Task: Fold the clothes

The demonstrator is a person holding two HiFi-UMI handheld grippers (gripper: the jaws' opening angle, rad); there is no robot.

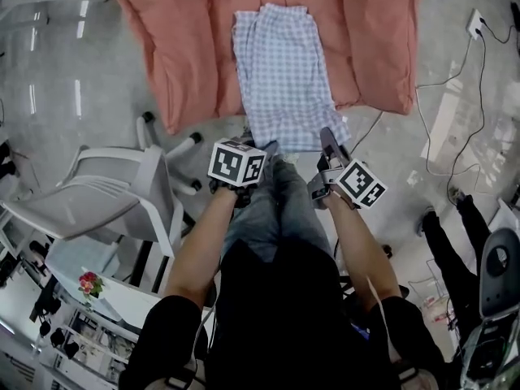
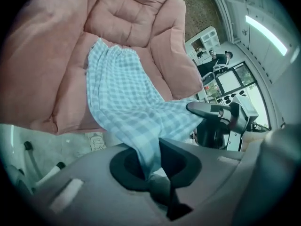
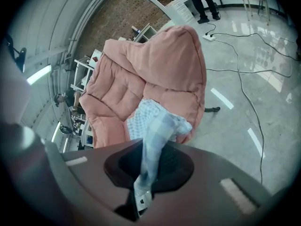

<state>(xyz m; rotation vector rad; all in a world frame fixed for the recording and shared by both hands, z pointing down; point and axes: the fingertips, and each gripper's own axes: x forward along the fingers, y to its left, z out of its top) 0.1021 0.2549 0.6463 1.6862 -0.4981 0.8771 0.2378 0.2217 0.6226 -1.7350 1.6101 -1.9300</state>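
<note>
A blue-and-white checked garment (image 1: 282,75) lies stretched lengthwise over a pink cushioned sofa (image 1: 179,47). Its near hem hangs off the sofa's front edge towards me. My left gripper (image 1: 244,140) is shut on the near left corner of the garment (image 2: 127,107), and cloth runs down between its jaws. My right gripper (image 1: 329,149) is shut on the near right corner of the garment (image 3: 155,131), with a white tag (image 3: 142,199) showing at the pinch. Both grippers sit side by side just in front of the sofa, over my knees.
A white chair (image 1: 114,189) stands at my left, close to the left arm. Cables (image 1: 455,104) trail over the grey floor at the right, near a wall socket (image 1: 476,24). A person's legs in dark trousers (image 1: 447,234) stand at the right. Shelves (image 1: 73,331) lie lower left.
</note>
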